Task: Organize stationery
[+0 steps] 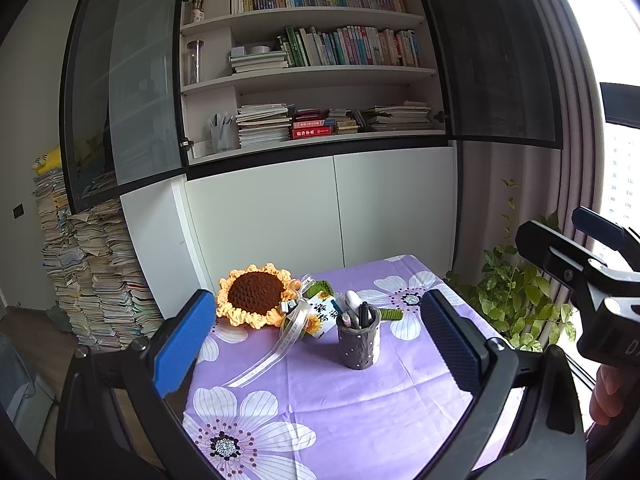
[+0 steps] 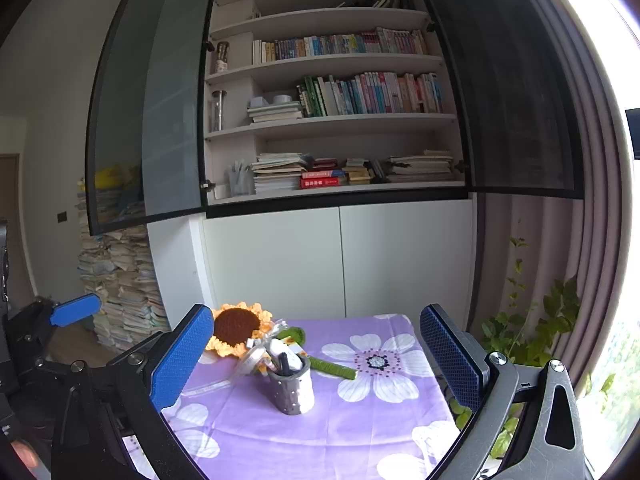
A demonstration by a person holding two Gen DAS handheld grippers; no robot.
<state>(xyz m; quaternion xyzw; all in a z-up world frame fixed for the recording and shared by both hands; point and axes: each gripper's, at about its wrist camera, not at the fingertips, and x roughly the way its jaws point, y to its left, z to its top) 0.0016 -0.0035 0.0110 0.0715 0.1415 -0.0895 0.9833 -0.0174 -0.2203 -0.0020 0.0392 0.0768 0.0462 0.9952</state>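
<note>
A grey dotted pen holder [image 1: 359,342] stands on the purple flowered tablecloth [image 1: 320,408], with several pens and a white marker in it. It also shows in the right wrist view [image 2: 292,388]. My left gripper [image 1: 316,344] is open and empty, held above the table's near side, short of the holder. My right gripper [image 2: 316,360] is open and empty too, at about the same distance from the holder. The right gripper shows at the right edge of the left wrist view [image 1: 584,264].
A crocheted sunflower bouquet [image 1: 256,294] with ribbon and a card lies behind the holder. White cabinet doors [image 1: 320,216] and bookshelves [image 1: 312,72] stand behind the table. Stacks of papers [image 1: 96,264] stand left. A potted plant [image 1: 516,300] is at the right.
</note>
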